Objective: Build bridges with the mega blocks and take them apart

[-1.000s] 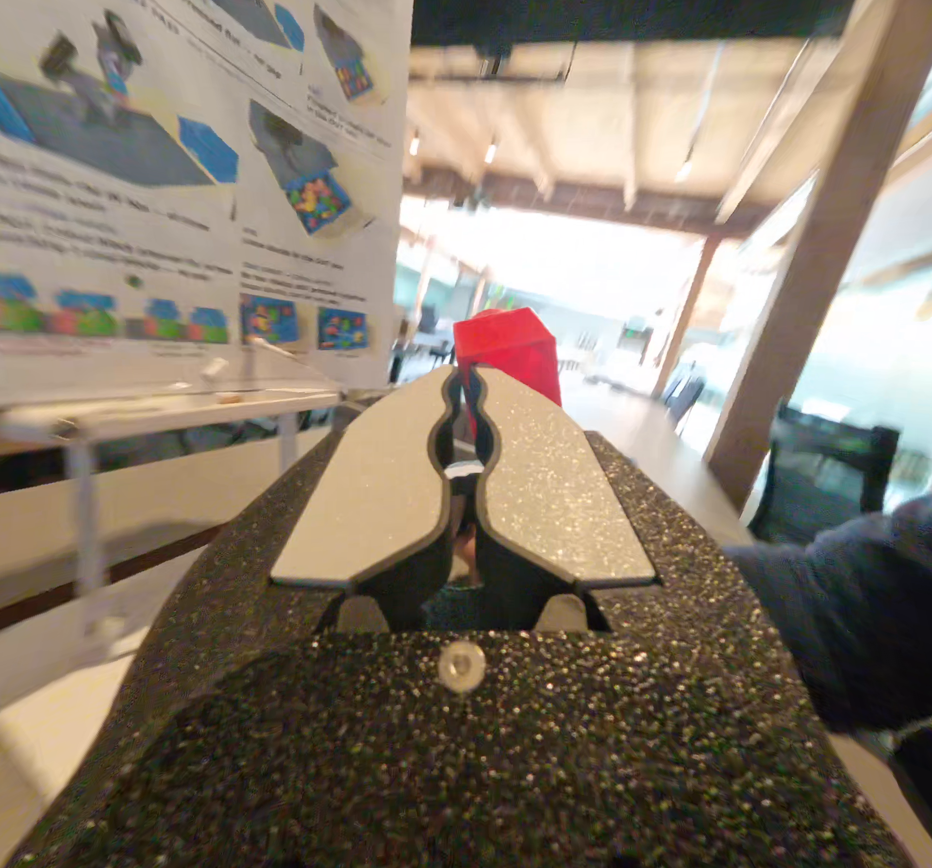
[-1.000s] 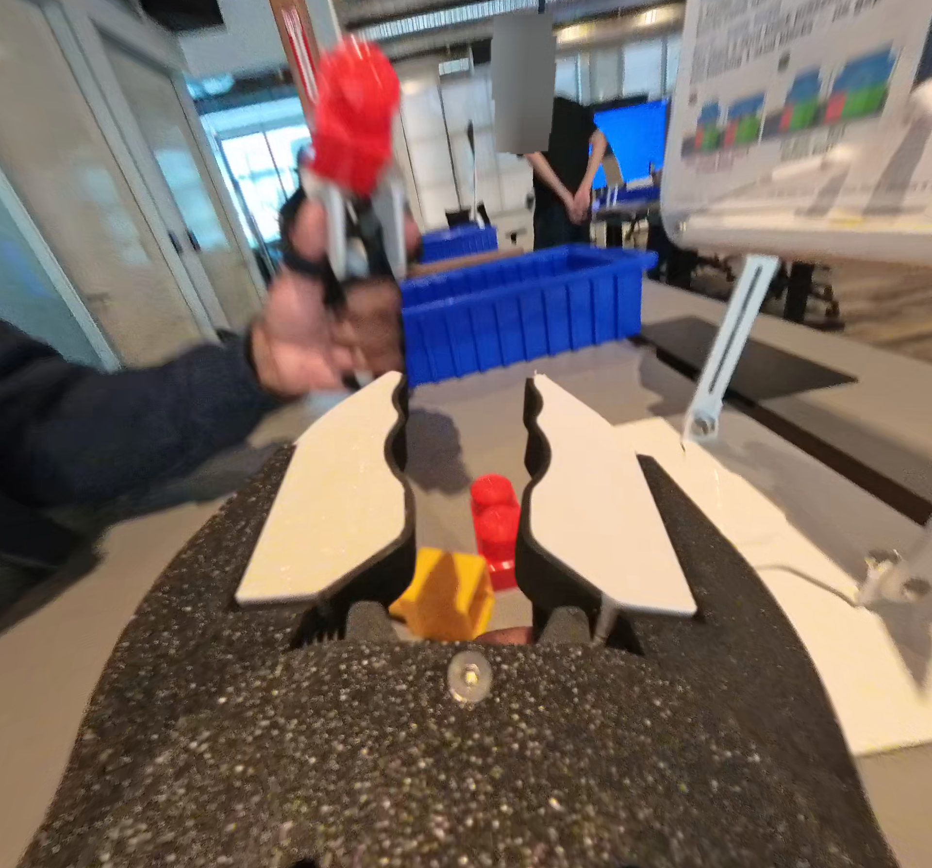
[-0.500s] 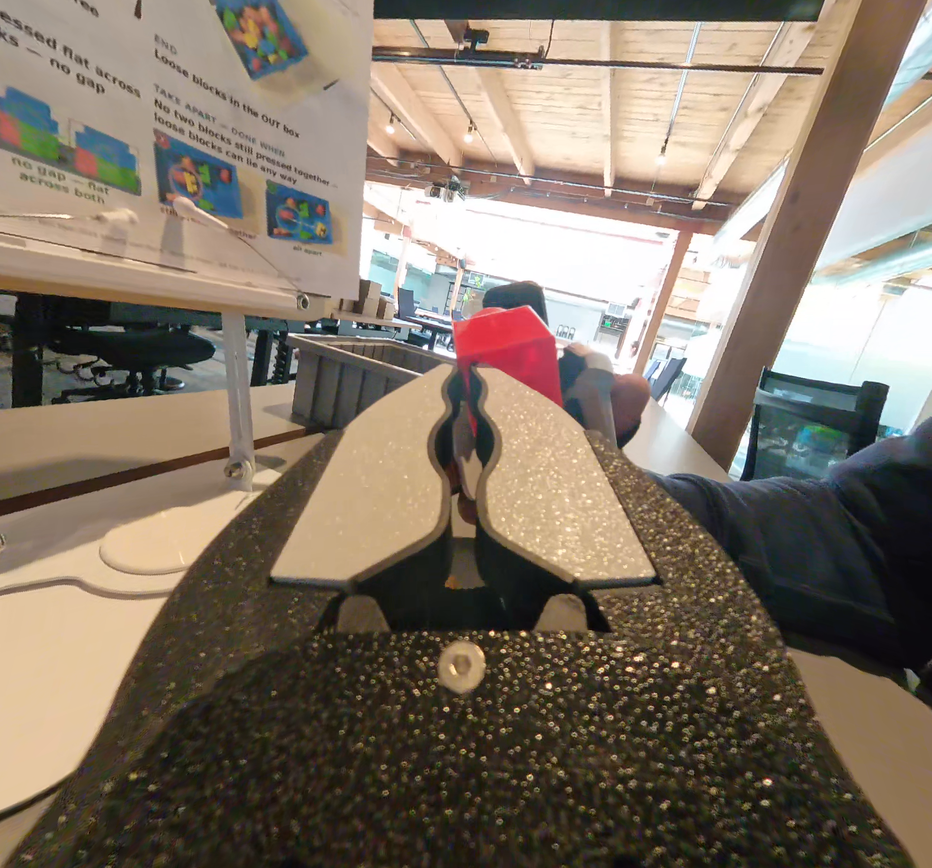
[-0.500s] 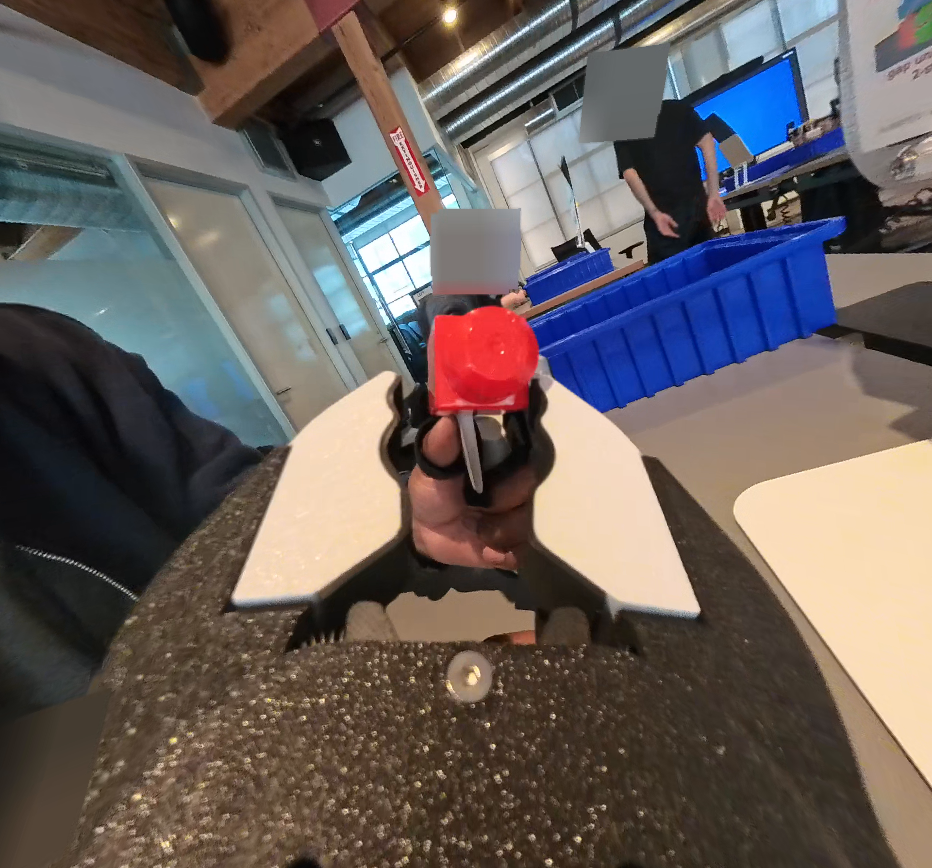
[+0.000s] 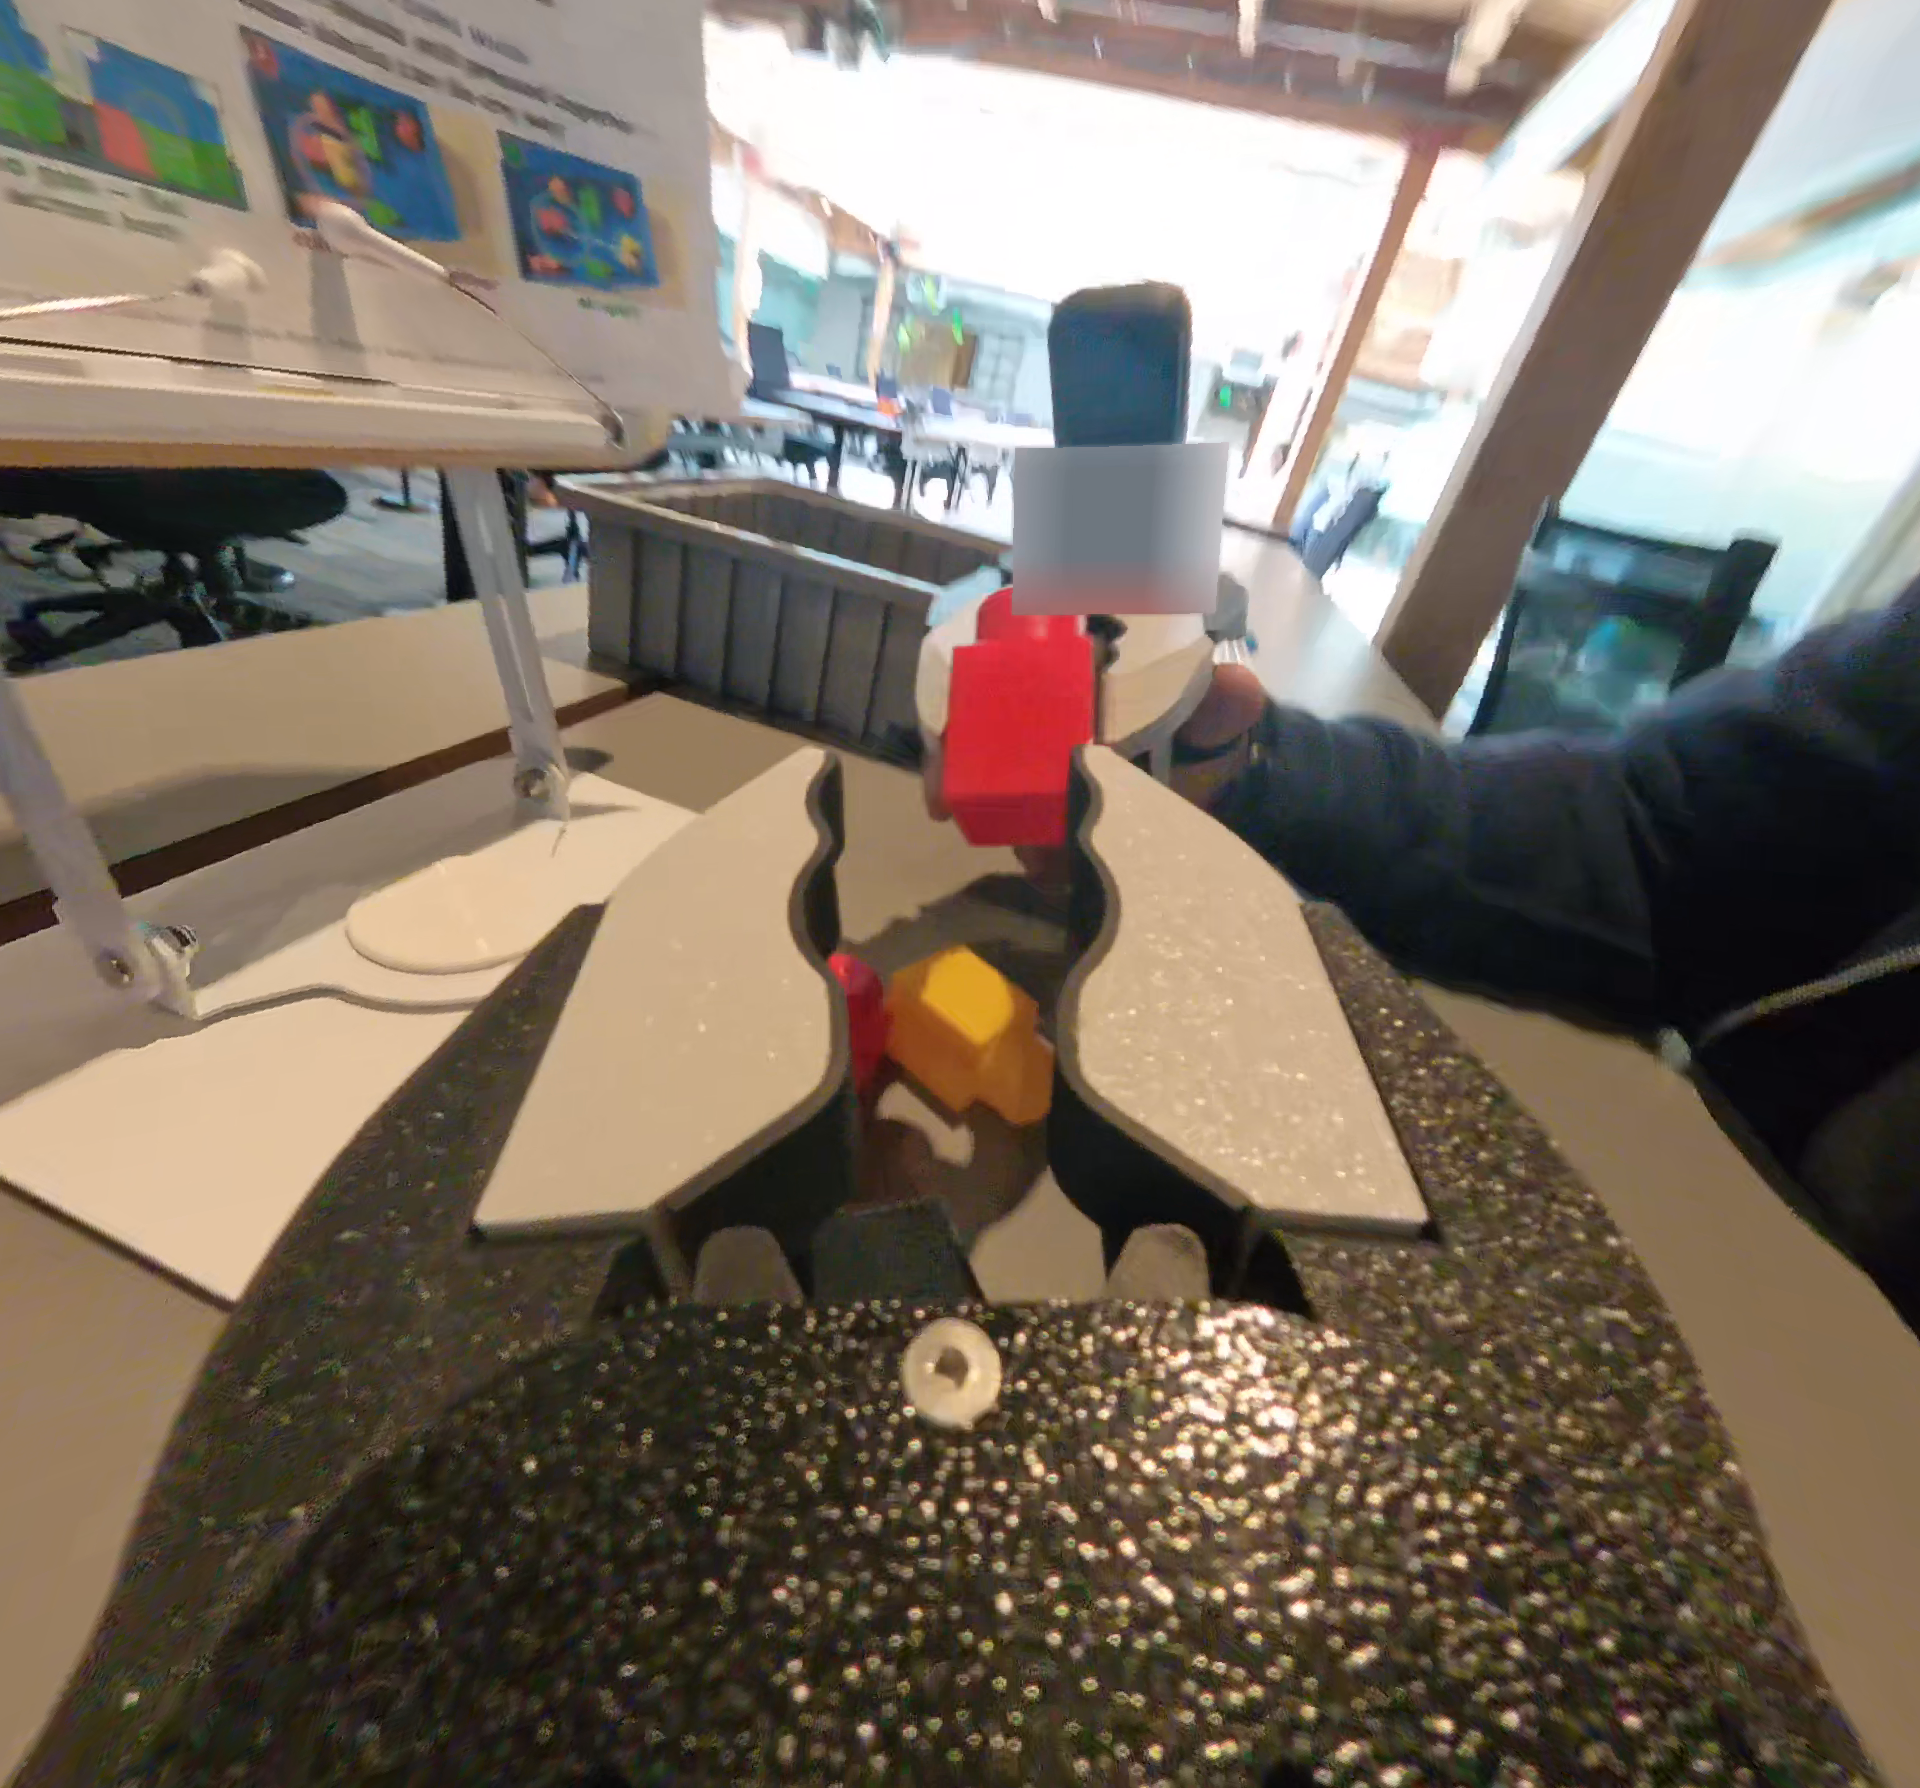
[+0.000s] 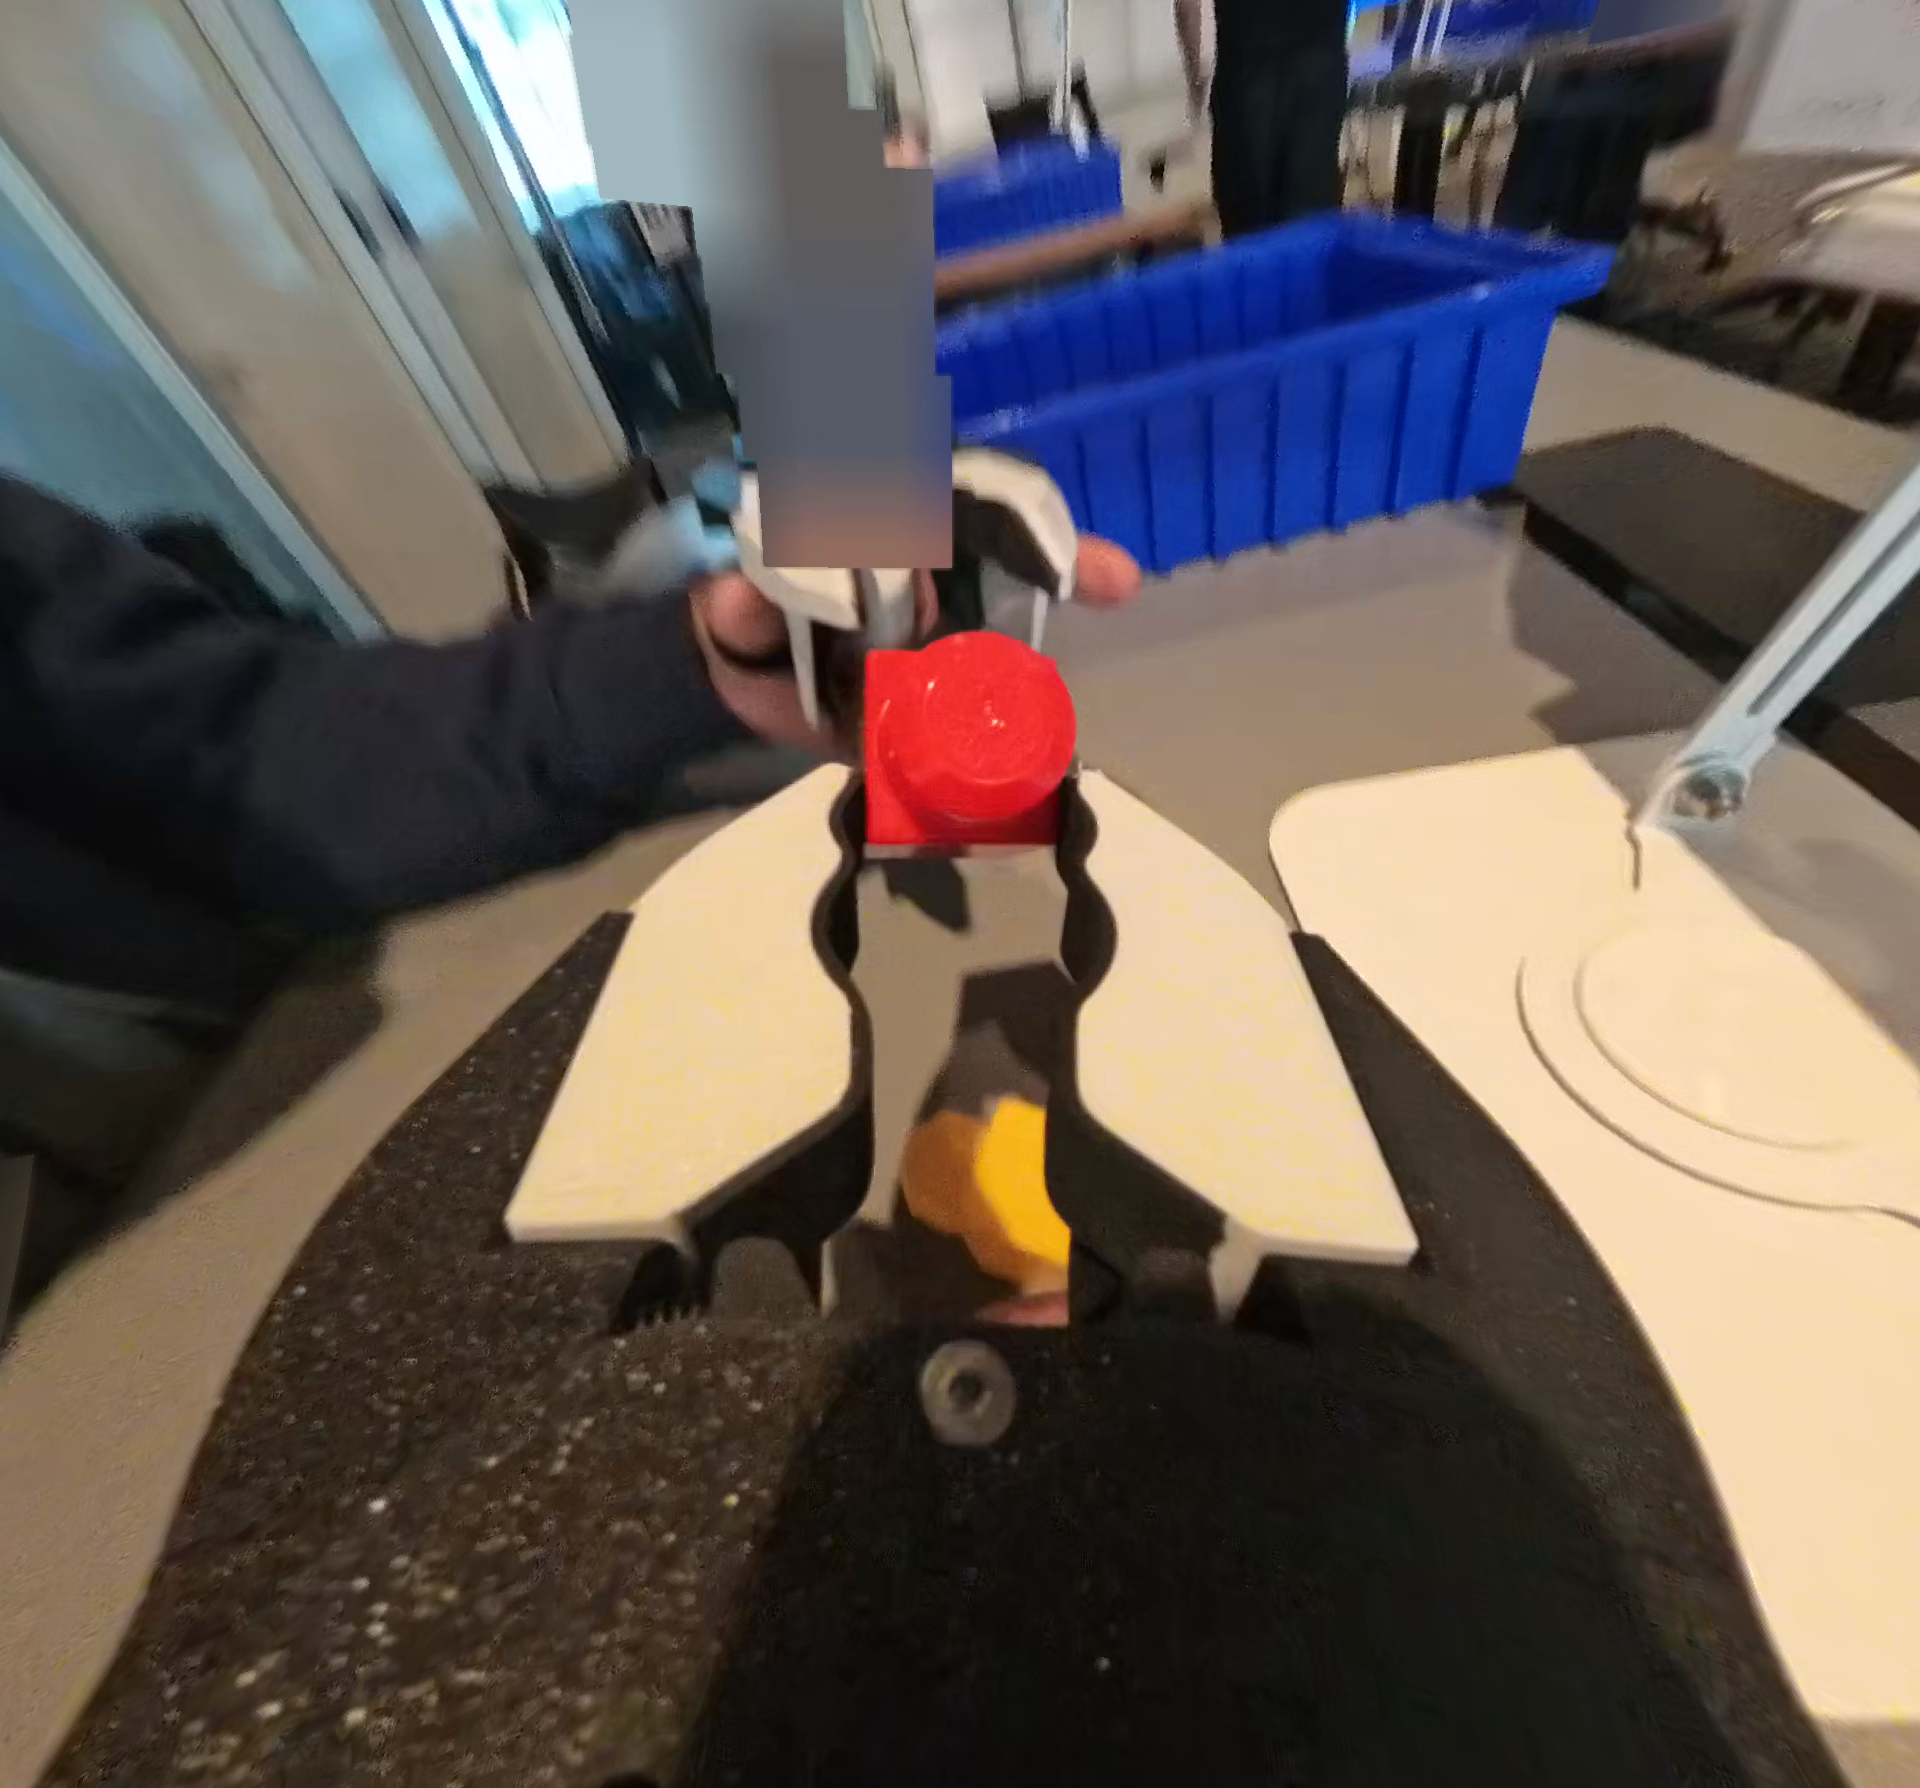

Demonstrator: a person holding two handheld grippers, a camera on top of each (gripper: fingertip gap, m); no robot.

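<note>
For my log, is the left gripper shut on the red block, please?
No, the left gripper stands open, with the red block beyond its fingertips.

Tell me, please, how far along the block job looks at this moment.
Done: no bridge stands in either view. In hand: the right gripper has its jaws shut on a red block, held above the table; the left gripper is open and empty. Left: a yellow block and a second red block lie on the table, not yet handled.
</note>
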